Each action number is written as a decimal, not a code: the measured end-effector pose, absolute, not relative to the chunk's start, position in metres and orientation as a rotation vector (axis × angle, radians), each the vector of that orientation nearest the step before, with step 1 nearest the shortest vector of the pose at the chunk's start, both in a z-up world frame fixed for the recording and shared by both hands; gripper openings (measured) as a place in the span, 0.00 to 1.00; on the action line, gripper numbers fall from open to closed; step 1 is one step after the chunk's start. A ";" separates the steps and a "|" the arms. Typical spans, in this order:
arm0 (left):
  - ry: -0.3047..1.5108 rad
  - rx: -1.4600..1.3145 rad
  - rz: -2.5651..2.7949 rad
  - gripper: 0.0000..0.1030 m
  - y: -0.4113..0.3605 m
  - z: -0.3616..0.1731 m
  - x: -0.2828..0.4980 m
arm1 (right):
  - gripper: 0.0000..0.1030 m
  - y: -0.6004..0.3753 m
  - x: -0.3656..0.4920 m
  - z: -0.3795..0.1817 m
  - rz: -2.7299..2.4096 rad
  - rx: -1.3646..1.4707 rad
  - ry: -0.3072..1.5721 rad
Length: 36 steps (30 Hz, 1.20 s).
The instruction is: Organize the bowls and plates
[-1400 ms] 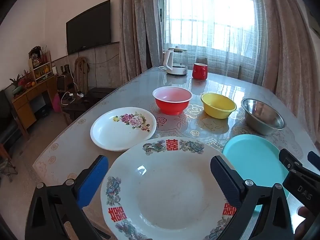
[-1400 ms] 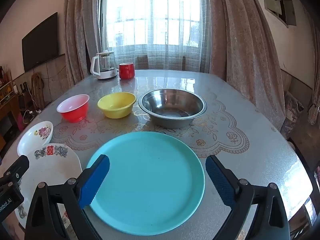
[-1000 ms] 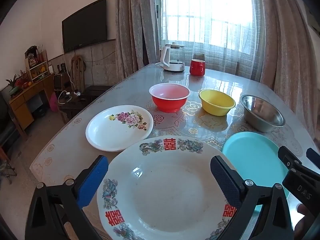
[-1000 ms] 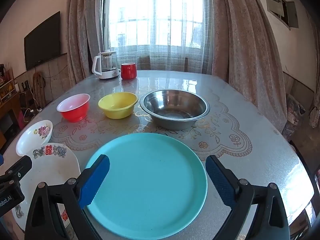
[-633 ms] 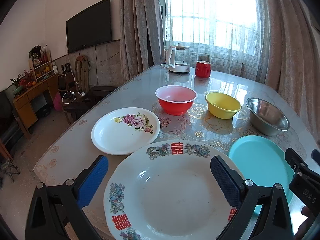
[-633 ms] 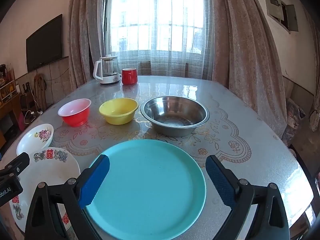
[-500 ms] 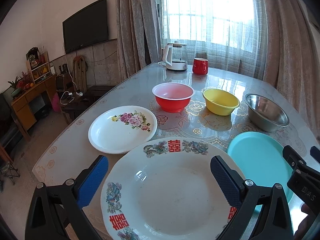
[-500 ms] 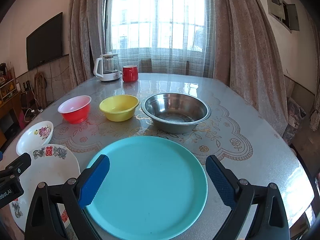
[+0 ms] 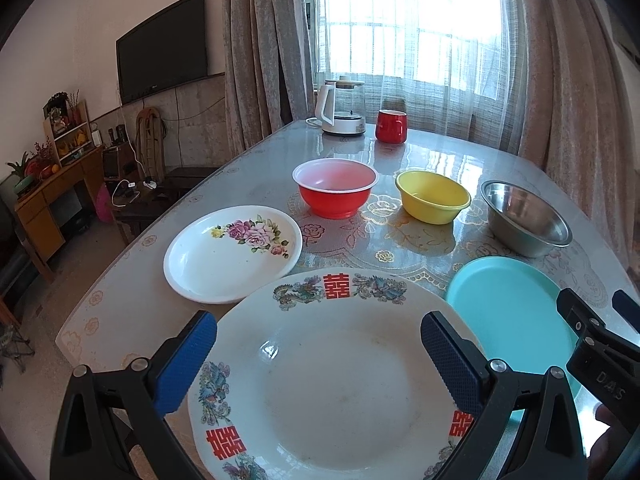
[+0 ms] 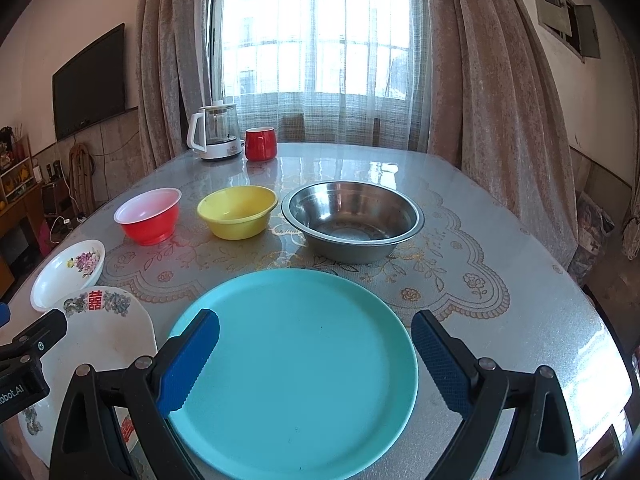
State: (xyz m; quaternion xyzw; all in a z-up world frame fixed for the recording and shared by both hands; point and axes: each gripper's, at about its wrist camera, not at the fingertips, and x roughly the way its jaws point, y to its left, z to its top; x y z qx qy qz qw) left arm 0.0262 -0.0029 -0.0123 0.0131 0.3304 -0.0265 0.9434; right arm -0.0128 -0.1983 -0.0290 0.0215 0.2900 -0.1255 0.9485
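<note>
Left gripper (image 9: 320,356) is being held wide open above the patterned plate (image 9: 340,376), the 2 blue pads flanking it, nothing being gripped. Whether the pads are touching the plate cannot be told. The plate, white with red characters and dragon motifs on its rim, is lying at the near edge of the desk (image 9: 256,164).

Right gripper (image 10: 316,356) is likewise being held open, empty, over the teal plate (image 10: 296,368), which is sitting near the desk's near edge just to the right of the patterned plate; the rims look very close, contact cannot be told.

A floral plate (image 9: 232,252) is resting toward the desk's left edge, its rim appearing slightly overlapped by the patterned plate's rim.

3 bowls are lined up across the middle of the desk, apart from one another: red bowl (image 9: 335,193), yellow bowl (image 9: 433,196), steel bowl (image 10: 352,218) toward the right edge. All are upright.

At the far edge, a kettle (image 9: 340,108) and a red mug (image 9: 391,126) are standing side by side.
</note>
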 end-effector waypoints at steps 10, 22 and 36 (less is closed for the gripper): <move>0.673 0.027 -0.052 1.00 -0.001 -0.011 0.023 | 0.96 -0.193 -0.014 -0.028 -0.243 0.040 0.589; 0.646 0.031 -0.082 1.00 -0.007 -0.004 0.014 | 0.96 -0.191 -0.020 -0.025 -0.246 0.033 0.584; 0.656 0.041 -0.097 1.00 -0.013 -0.004 0.015 | 0.96 -0.195 -0.019 -0.026 -0.257 0.042 0.590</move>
